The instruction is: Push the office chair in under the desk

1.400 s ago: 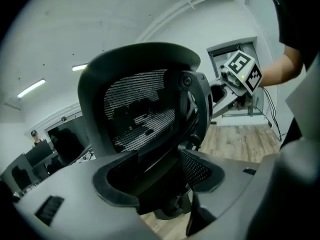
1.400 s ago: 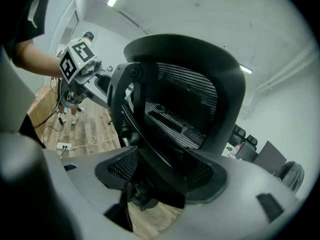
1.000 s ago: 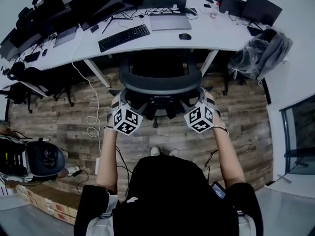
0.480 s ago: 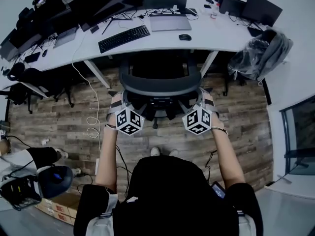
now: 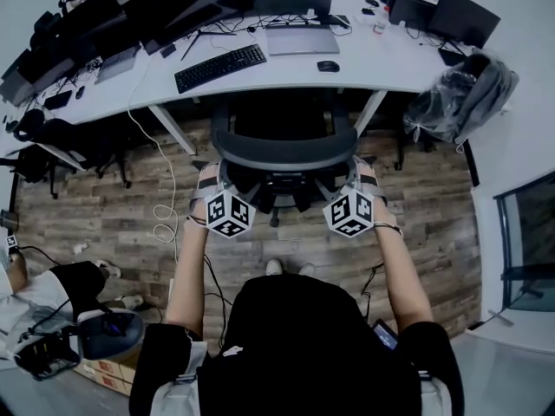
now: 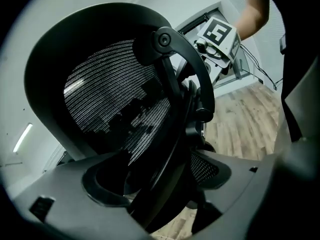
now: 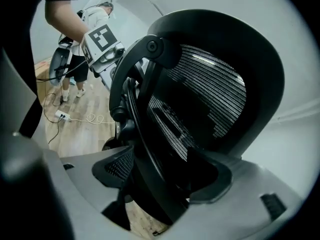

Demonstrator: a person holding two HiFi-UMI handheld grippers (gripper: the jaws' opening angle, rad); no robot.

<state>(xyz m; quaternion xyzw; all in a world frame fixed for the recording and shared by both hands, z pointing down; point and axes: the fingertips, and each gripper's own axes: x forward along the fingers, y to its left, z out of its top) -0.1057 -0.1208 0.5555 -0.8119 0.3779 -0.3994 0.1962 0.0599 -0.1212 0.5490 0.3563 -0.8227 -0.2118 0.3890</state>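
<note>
- Little has shifted since 1 second ago. The left gripper (image 5: 208, 180) and right gripper (image 5: 364, 176) sit at almost the same spots behind the office chair (image 5: 282, 150), which has not visibly rolled. At the lower left, a bystander (image 5: 52, 293) and a dark rounded object (image 5: 108, 332) have moved further down the head view.
- Both grippers' jaws have just been opening. Each pair now stands spread wide with the curved support arm (image 6: 175, 134) behind the backrest (image 6: 115, 99) between them. No pad looks pressed on it.
- The chair faces the desk (image 5: 286, 68). Its seat appears already tucked beneath the desktop, and the backrest stands just short of the desk edge.
- Judging by this, the push looks mostly or wholly done, and the 2 grippers seem to be letting go.
- What may remain is a short final nudge if the backrest should meet the edge, then drawing both grippers clear. Whether the chair can go deeper cannot be told.
</note>
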